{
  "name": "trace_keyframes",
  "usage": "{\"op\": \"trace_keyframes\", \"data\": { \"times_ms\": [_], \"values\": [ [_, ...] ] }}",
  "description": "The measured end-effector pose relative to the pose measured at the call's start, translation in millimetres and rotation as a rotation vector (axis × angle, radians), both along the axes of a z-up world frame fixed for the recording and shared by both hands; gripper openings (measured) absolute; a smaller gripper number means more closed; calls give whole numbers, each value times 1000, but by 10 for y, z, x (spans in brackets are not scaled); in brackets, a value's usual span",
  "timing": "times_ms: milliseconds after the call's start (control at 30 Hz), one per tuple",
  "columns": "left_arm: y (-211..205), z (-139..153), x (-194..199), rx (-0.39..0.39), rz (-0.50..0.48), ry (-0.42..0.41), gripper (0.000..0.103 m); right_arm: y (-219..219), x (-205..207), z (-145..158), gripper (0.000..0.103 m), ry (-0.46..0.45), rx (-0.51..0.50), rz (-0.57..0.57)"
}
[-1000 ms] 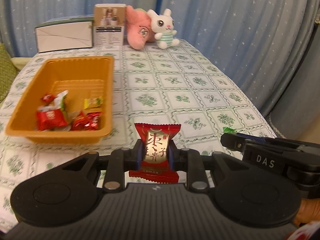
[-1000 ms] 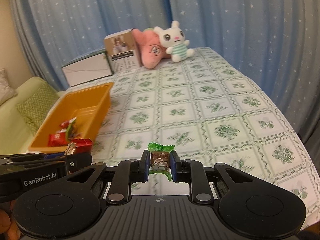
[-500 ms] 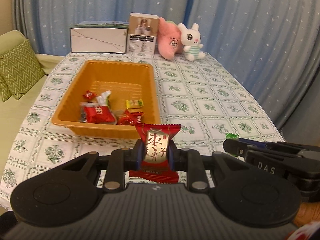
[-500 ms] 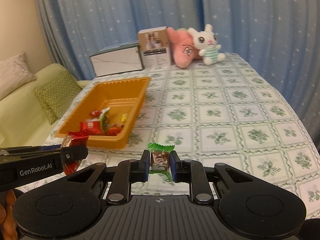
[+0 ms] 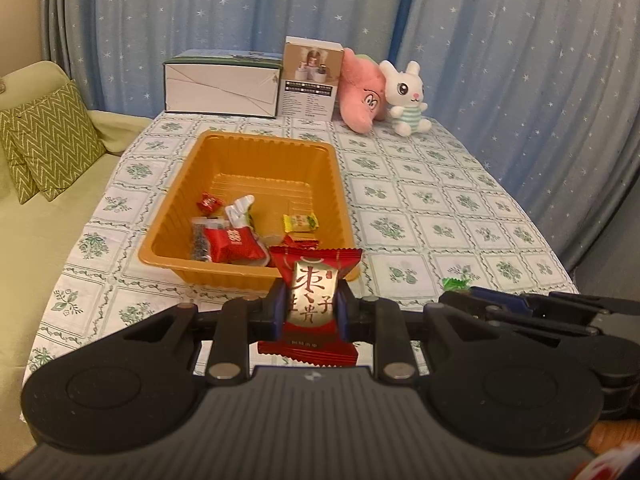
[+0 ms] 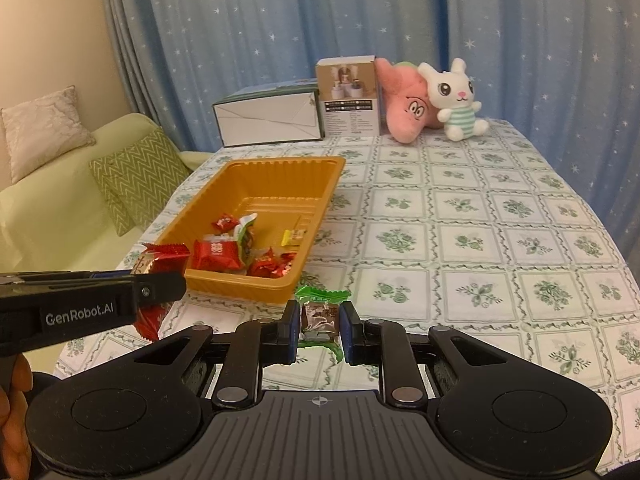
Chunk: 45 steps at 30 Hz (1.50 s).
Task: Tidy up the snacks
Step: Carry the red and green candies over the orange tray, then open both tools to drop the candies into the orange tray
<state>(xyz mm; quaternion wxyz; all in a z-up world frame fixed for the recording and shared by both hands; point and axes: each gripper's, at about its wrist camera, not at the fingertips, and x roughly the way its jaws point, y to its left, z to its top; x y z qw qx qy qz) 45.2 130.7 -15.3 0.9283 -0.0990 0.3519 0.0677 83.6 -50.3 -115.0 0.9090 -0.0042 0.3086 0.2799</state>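
My left gripper is shut on a red and gold snack packet, held in the air just before the near rim of the orange tray. The tray holds several wrapped snacks, among them a red packet and a yellow candy. My right gripper is shut on a small green-wrapped candy, held to the right of the tray's near corner. The left gripper with its red packet shows at the left of the right wrist view.
At the table's far end stand a white box, a smaller printed box, a pink plush and a white rabbit plush. A green sofa with a zigzag cushion lies left of the table. Blue curtains hang behind.
Both grippers have risen and pulled back, so the tray now sits nearer the centre of each view. Each still holds its snack.
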Motion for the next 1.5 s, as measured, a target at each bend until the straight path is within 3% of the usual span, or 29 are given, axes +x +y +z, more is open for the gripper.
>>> {"op": "trace_keyframes", "data": {
  "times_ms": [767,1500],
  "values": [
    [734,79,515,53,43,-14,22,689,540,152,21,-33,17,91],
    [1188,-378,1471,64,5,28,22,1181,1440,-197,21,-4,-5,128]
  ]
}}
